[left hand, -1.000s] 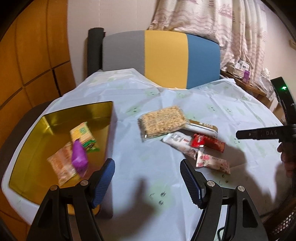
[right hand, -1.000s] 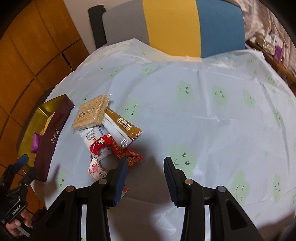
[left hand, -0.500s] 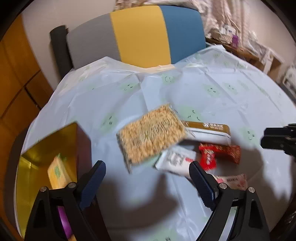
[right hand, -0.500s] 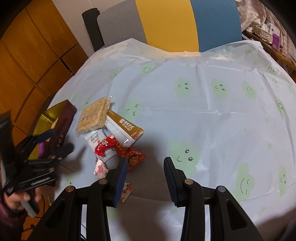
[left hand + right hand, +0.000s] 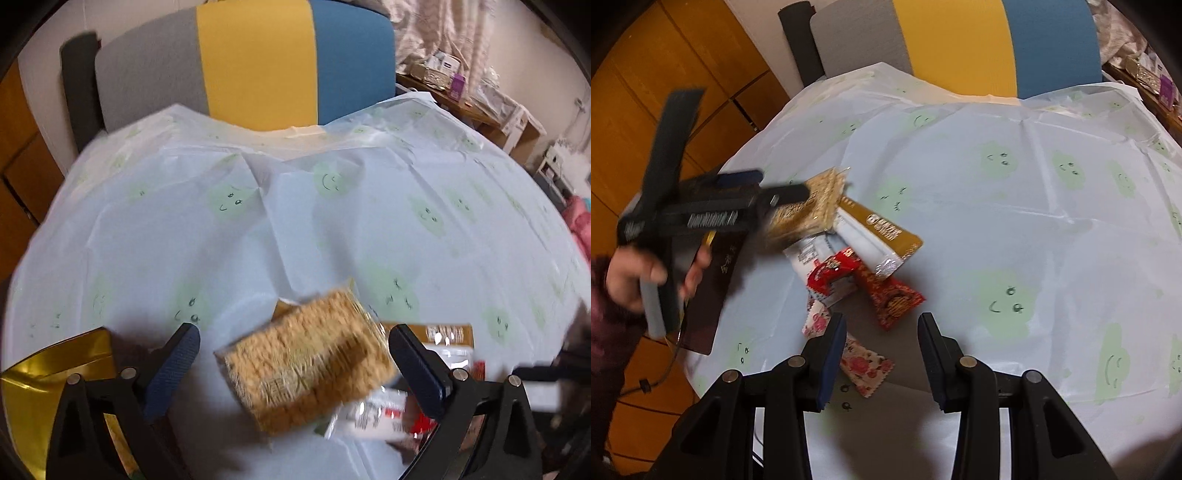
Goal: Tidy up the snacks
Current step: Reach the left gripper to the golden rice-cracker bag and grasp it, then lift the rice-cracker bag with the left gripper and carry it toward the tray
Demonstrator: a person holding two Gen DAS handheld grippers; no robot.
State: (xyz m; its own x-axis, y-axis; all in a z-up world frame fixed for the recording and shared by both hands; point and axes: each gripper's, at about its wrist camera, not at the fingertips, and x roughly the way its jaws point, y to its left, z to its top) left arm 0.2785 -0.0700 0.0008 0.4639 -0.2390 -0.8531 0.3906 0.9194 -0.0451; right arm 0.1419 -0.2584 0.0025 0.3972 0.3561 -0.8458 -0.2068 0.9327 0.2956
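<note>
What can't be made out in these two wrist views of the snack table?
- Gold tin tray: left wrist view, cut off by the frame edge and the left gripper; contents unseen.
- Clear-wrapped cracker block: motion blur; label unreadable.
- White and red packets: left wrist view, half hidden behind a finger.
- Floral sachet: right wrist view, partly behind the right gripper.

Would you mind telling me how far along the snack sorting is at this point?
Partly done at best: the gold tray shows at the edge, its contents hidden. In hand: nothing yet; the left gripper is opening around the cracker pack. Left: that pack and the other snacks on the table; the right gripper is empty.
</note>
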